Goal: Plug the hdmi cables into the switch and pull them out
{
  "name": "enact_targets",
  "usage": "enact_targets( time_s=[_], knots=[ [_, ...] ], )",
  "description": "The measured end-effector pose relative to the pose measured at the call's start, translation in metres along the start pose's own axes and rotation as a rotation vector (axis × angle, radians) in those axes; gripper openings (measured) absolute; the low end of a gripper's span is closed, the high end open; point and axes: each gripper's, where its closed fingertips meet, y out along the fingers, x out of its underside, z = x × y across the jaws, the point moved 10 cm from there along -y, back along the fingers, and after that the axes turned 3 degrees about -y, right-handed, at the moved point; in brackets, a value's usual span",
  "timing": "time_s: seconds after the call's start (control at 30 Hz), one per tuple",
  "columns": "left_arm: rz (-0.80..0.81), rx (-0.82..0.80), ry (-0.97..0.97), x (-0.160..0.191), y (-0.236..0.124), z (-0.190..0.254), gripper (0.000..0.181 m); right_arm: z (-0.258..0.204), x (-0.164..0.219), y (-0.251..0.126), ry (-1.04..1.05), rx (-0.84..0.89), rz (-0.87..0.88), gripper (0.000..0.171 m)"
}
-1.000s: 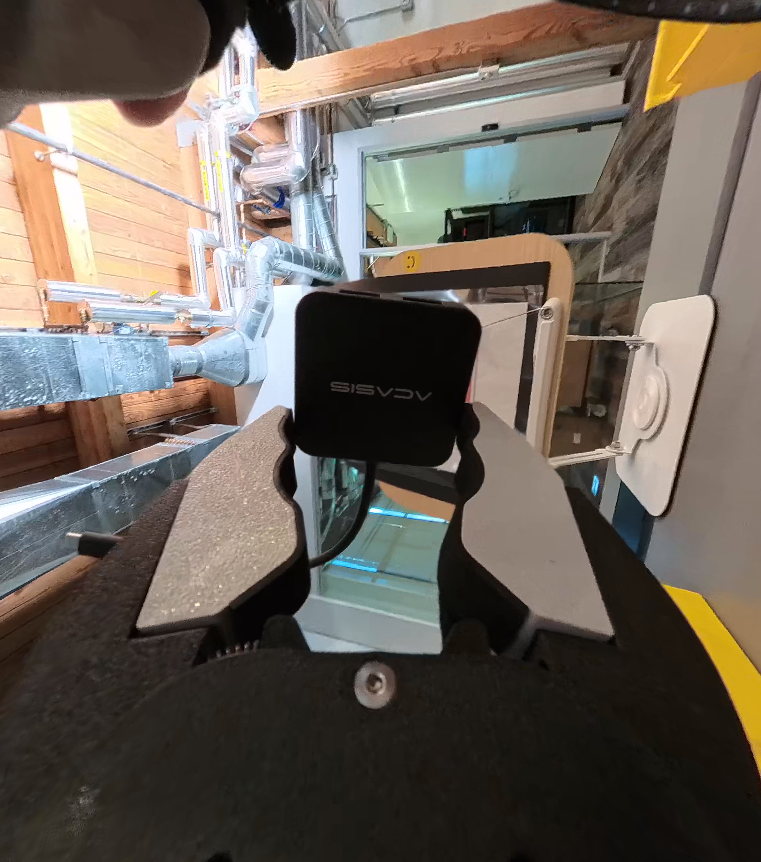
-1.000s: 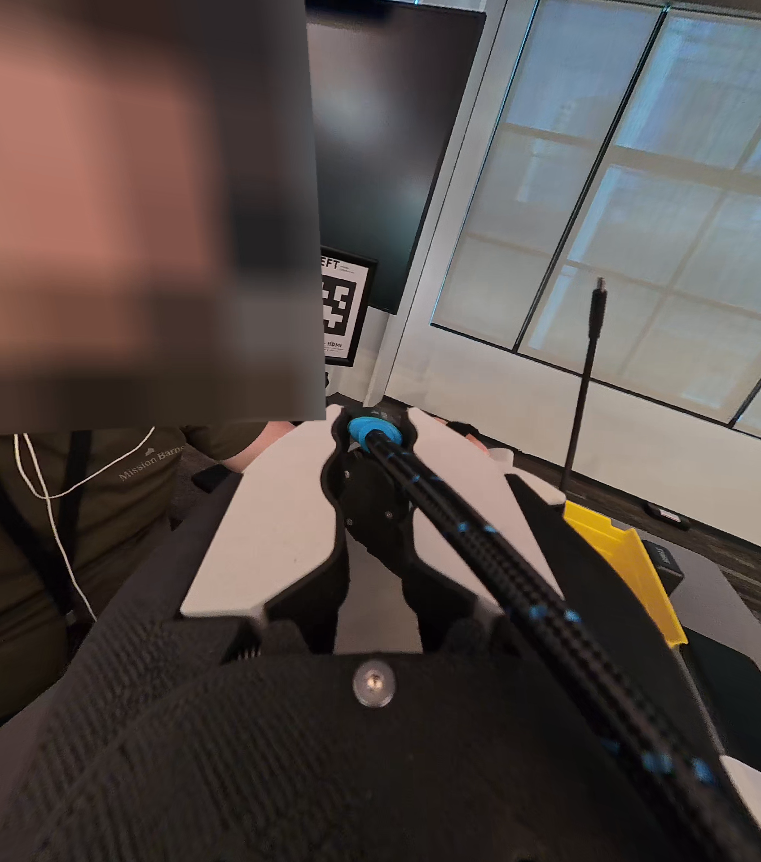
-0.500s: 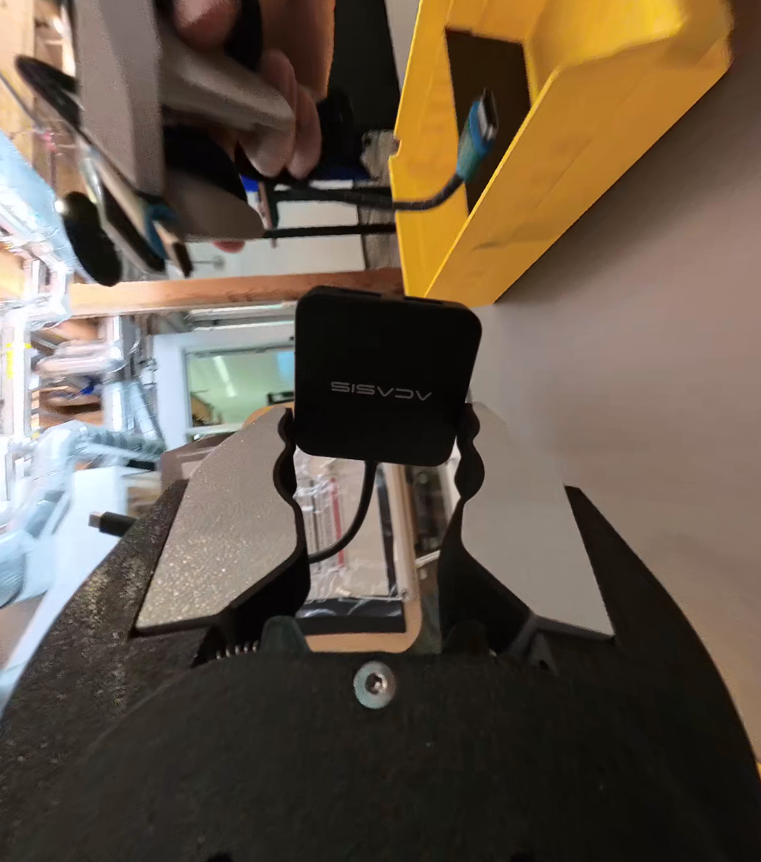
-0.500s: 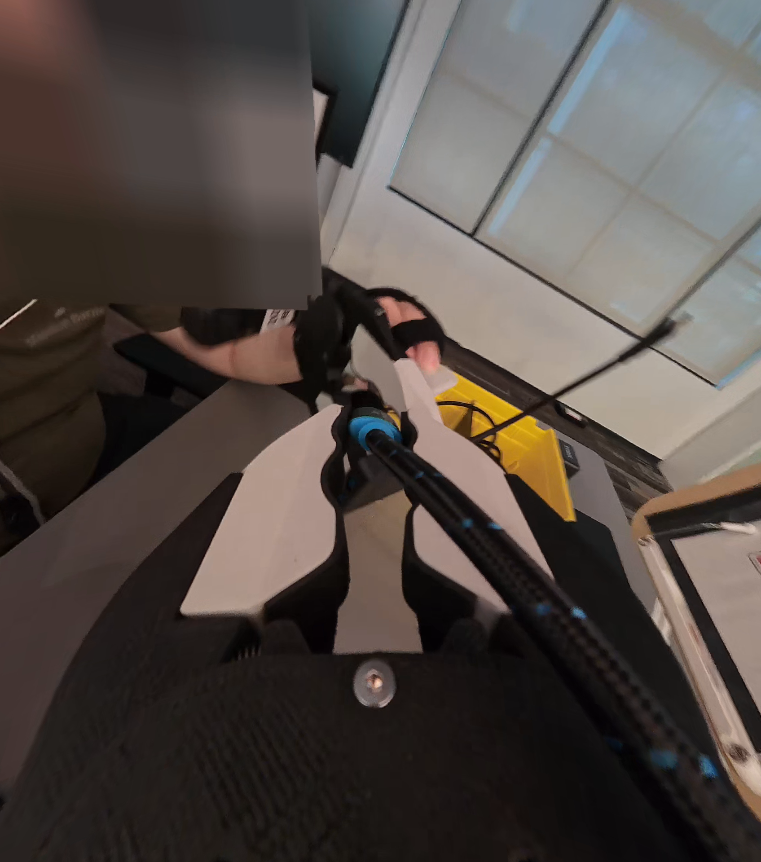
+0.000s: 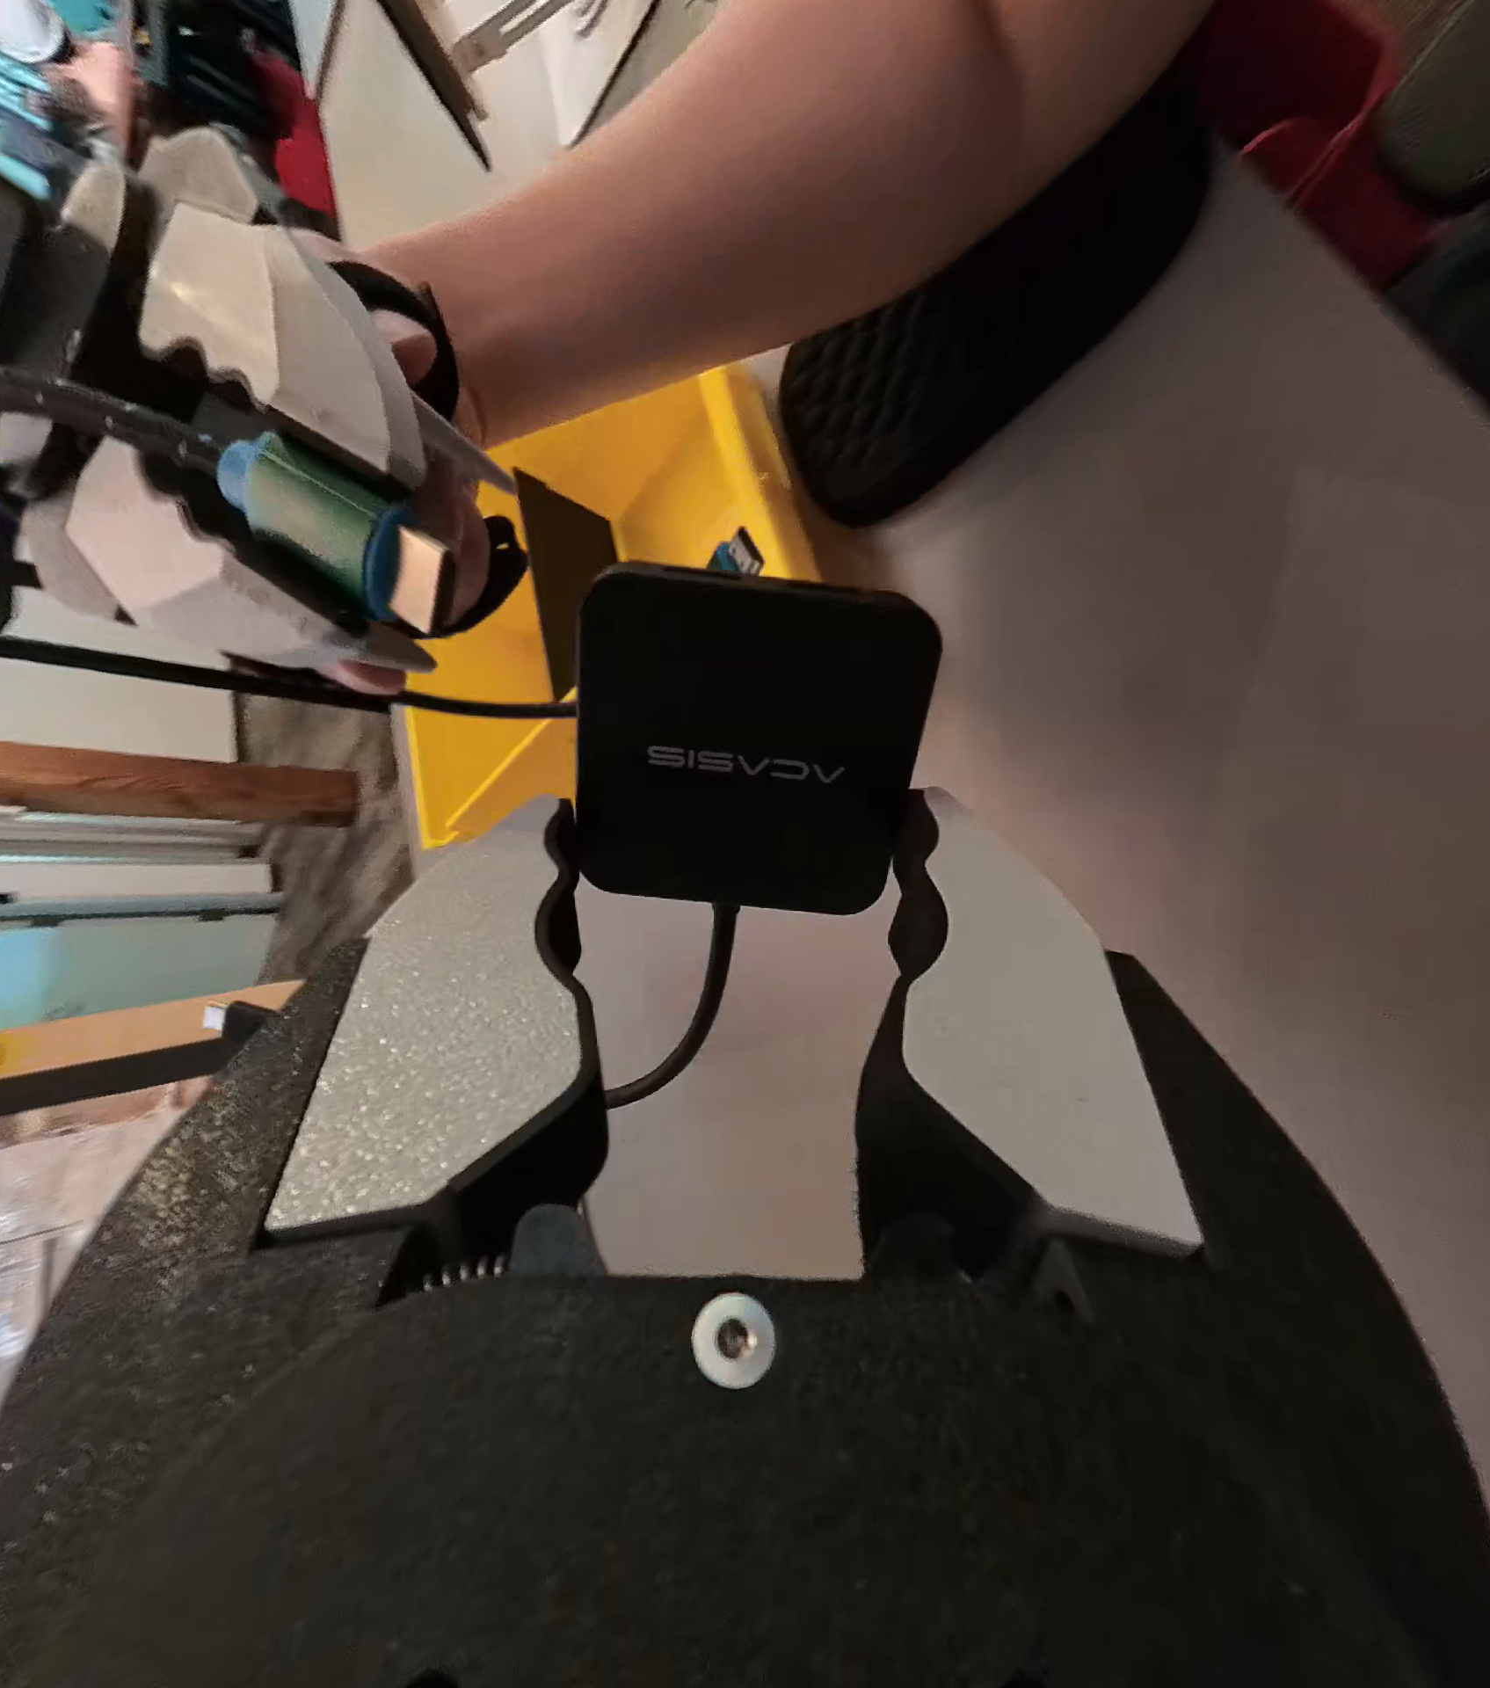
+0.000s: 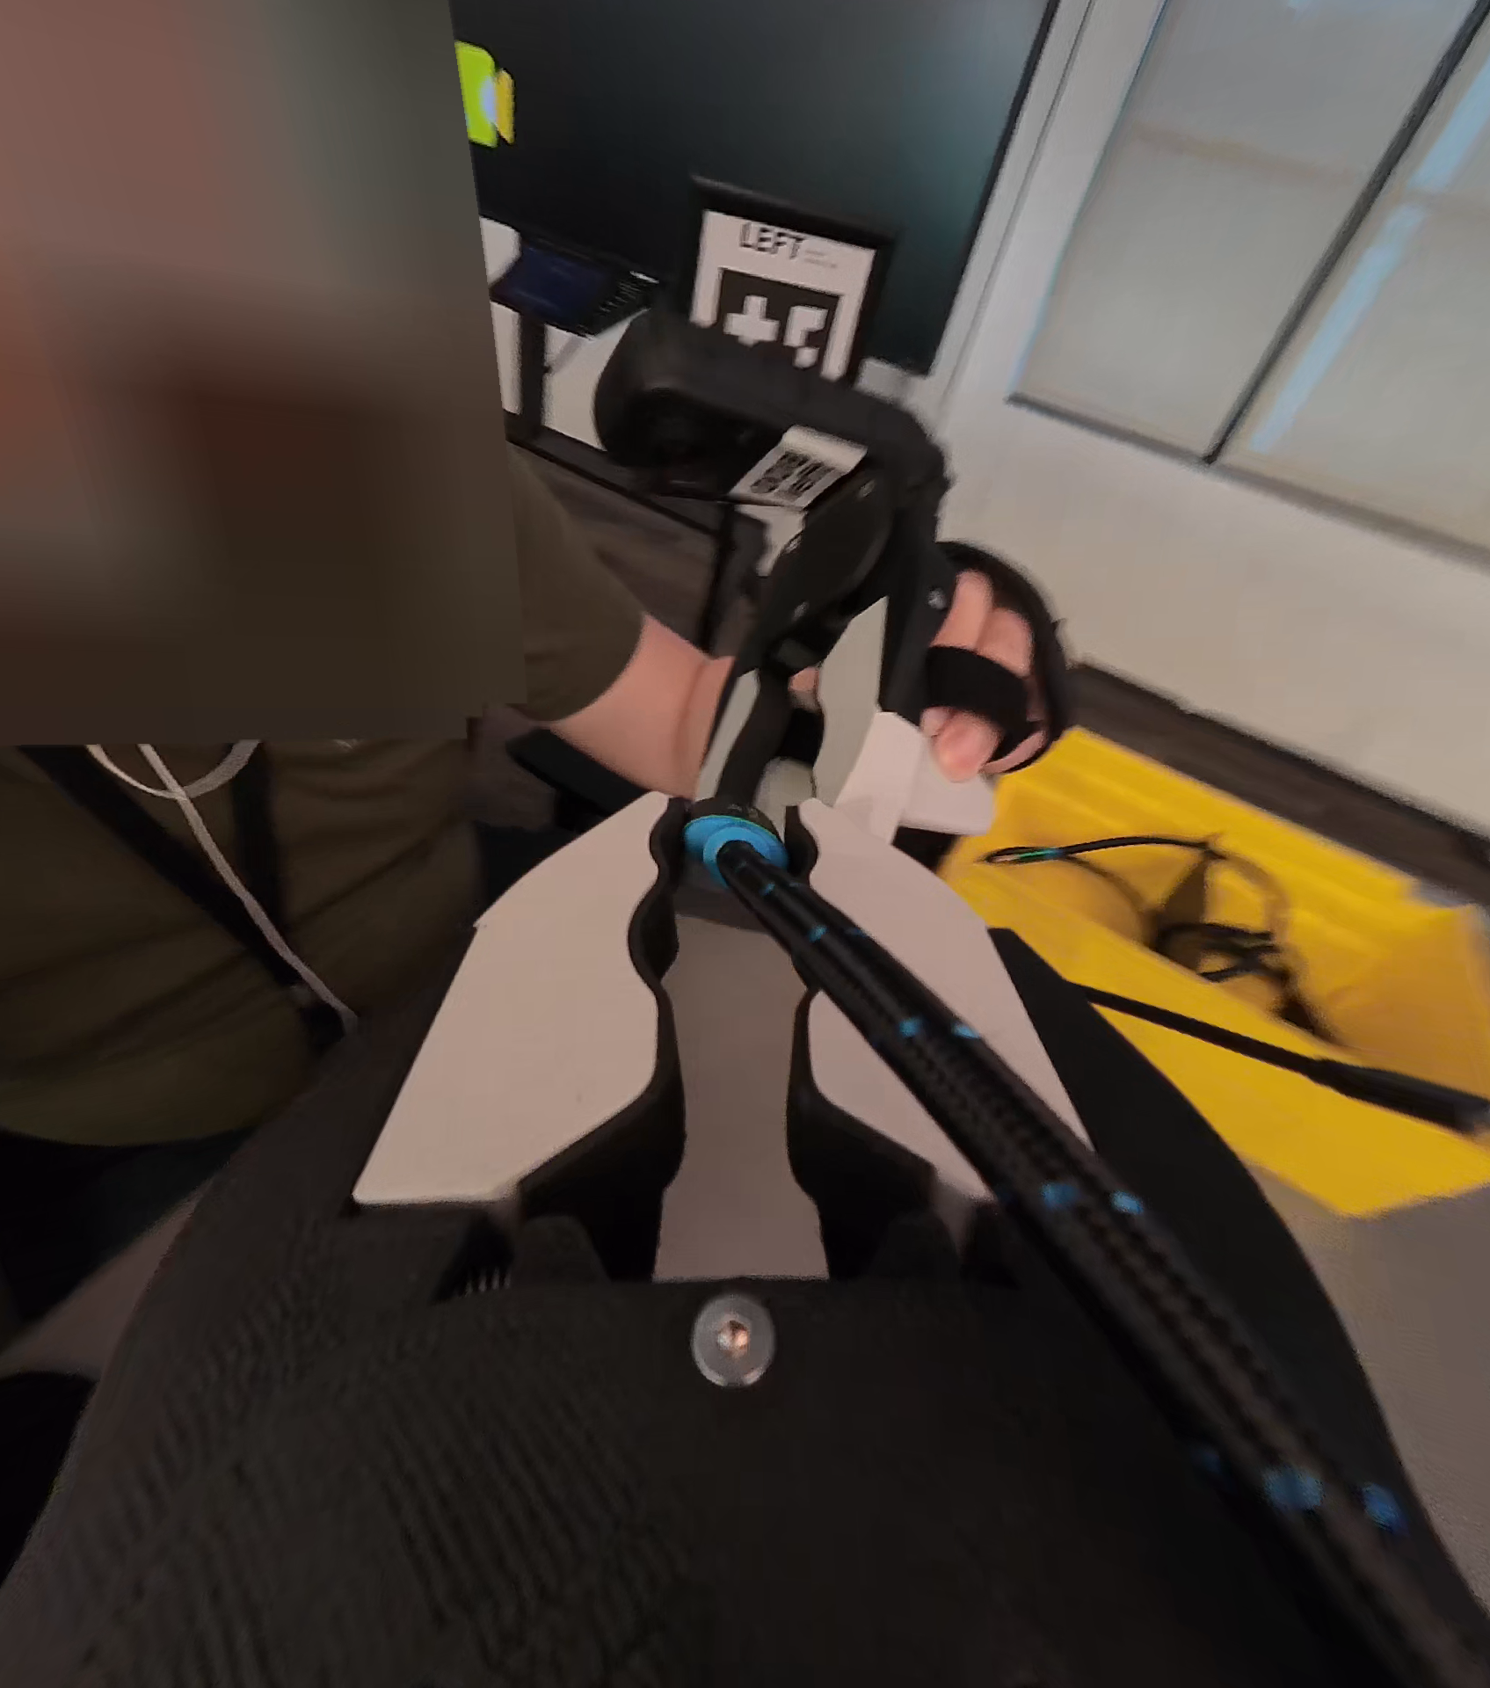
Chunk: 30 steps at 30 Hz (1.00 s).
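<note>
My left gripper [image 5: 741, 813] is shut on a black square HDMI switch [image 5: 755, 740], gripping its near edge above the grey table [image 5: 1271, 868]. A thin black lead [image 5: 695, 1005] hangs from the switch's near edge and another runs off to the left. My right gripper [image 6: 730, 822] is shut on a blue-collared HDMI plug [image 6: 727, 845] on a black braided cable [image 6: 997, 1114]. In the left wrist view the right gripper [image 5: 394, 557] holds that plug [image 5: 330, 539] up and left of the switch, gold tip apart from it. The left gripper [image 6: 823, 585] faces my right one.
A yellow bin [image 5: 631, 484] stands on the table behind the switch, with a blue plug [image 5: 741, 553] in it. In the right wrist view the bin [image 6: 1408, 1032] holds loose black cables. A person's forearm [image 5: 768, 201] crosses above it.
Both grippers have swung round to face each other over the table. The plug has come close to the switch. Both grips are unchanged.
</note>
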Motion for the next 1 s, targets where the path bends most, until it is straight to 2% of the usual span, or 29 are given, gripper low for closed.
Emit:
enact_targets(
  time_s=[0.1,0.47,1.0],
  knots=[
    [0.043,0.061,-0.041,0.003,-0.009,0.0,0.067,0.006,0.006,0.011,0.104,-0.06,0.008,0.021],
    [0.054,0.069,-0.011,-0.007,-0.024,0.006,0.067,0.011,0.008,0.03,0.366,-0.195,0.048,0.021],
    [0.062,0.108,0.009,-0.014,-0.019,0.01,0.067,0.002,0.011,0.035,0.278,-0.209,-0.078,0.021]
  ],
)
